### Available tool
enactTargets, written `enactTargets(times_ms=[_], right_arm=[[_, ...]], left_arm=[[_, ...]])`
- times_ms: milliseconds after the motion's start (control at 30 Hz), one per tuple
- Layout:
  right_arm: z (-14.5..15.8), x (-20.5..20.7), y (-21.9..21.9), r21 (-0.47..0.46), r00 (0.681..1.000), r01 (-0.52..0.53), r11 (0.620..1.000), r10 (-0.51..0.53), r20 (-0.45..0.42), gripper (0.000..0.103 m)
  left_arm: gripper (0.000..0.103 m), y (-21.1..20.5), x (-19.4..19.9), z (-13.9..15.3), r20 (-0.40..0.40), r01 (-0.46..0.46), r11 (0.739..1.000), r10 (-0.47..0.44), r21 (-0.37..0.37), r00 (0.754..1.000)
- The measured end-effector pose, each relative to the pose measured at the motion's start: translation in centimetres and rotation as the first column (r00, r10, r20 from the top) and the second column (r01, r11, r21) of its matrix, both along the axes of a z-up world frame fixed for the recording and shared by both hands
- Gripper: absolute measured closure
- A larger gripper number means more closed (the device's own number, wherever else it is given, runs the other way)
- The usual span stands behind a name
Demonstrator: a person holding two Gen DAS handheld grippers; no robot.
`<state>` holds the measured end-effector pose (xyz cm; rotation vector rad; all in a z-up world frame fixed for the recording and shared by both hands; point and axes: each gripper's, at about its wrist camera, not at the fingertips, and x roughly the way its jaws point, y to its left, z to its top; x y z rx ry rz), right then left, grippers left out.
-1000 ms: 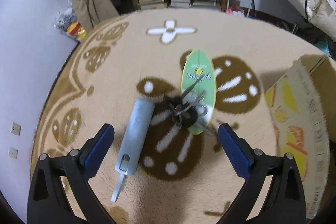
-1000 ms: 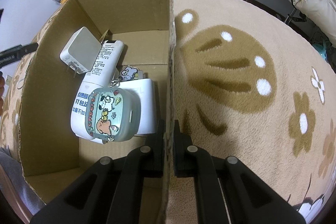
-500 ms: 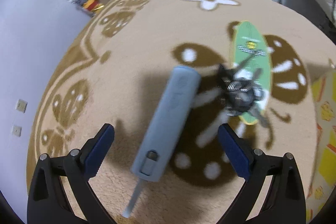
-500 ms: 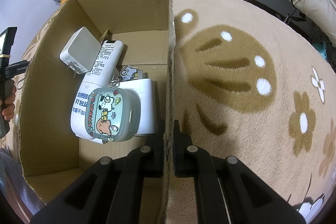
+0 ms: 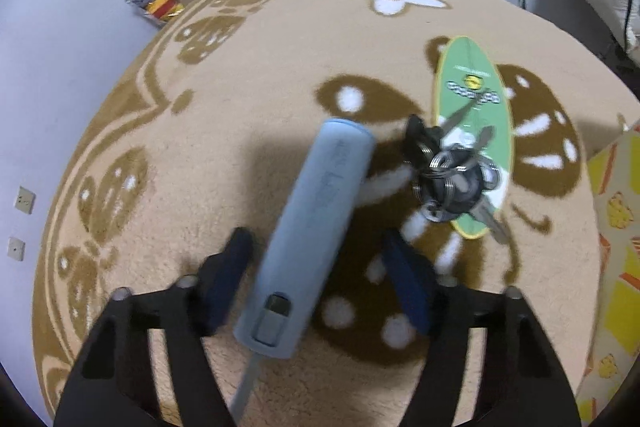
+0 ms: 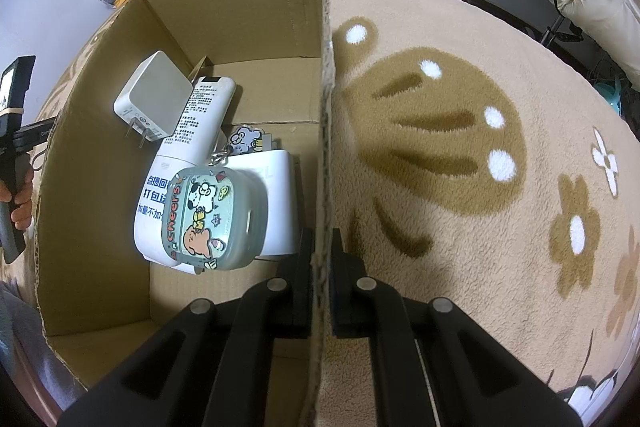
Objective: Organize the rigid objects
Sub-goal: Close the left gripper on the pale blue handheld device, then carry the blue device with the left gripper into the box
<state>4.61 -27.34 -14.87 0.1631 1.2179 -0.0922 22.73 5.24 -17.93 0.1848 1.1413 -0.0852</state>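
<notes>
In the left wrist view we see a long grey-blue case (image 5: 316, 227) that lies on the beige rug (image 5: 224, 131), with a thin cord at its near end. Our left gripper (image 5: 320, 275) is above it with its two blue pads (image 5: 226, 275) apart, one on each side of the near half of the case; the picture is blurred there, so we cannot tell if a pad touches it. Just to the right of the case is a bunch of keys (image 5: 452, 175), and it rests on a green oval card (image 5: 474, 99).

In the right wrist view our right gripper (image 6: 320, 267) is clamped on the right wall of the cardboard box (image 6: 325, 107), one finger inside and one outside. In the box we see a white charger (image 6: 154, 99), a white tube with printed text (image 6: 192, 135), a white block (image 6: 276, 203) and a small grey case with cartoon stickers (image 6: 214, 219) on top of them. At the left edge a hand (image 6: 18, 199) holds a black handle.
</notes>
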Motion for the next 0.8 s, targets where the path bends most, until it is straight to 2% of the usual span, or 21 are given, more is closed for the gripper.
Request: enactTargets(times_ms=[33, 200, 400, 500, 667, 800], right_arm=[[0.0, 0.0, 0.0, -0.001, 1.0, 0.0, 1.0, 0.0, 0.0, 0.096], [-0.1, -0.1, 0.0, -0.001, 1.0, 0.0, 1.0, 0.0, 0.0, 0.096], [-0.1, -0.1, 0.0, 0.0, 1.0, 0.001, 1.0, -0.001, 0.001, 0.096], [-0.1, -0.1, 0.0, -0.002, 1.0, 0.0, 1.0, 0.0, 0.0, 0.096], [0.0, -0.1, 0.0, -0.001, 1.0, -0.001, 1.0, 0.001, 0.001, 0.096], [0.0, -0.2, 0.1, -0.001, 1.0, -0.001, 1.0, 0.001, 0.001, 0.096]], left_arm=[[0.047, 0.0, -0.1, 0.1, 0.0, 0.001, 1.0, -0.001, -0.007, 1.0], [0.072, -0.2, -0.6, 0.9, -0.002, -0.01, 0.999, 0.01, -0.05, 1.0], [0.074, -1.4, -1.6, 1.3, 0.014, 0.014, 1.0, -0.015, 0.024, 1.0], [0.077, -1.7, -2.1, 1.9, 0.018, 0.012, 0.999, -0.012, 0.03, 1.0], [0.077, -2.4, -3.6, 4.0, 0.083, 0.036, 0.999, -0.039, 0.039, 0.996], [0.077, -3.1, -4.5, 5.4, 0.101, 0.052, 0.998, -0.055, 0.032, 0.993]])
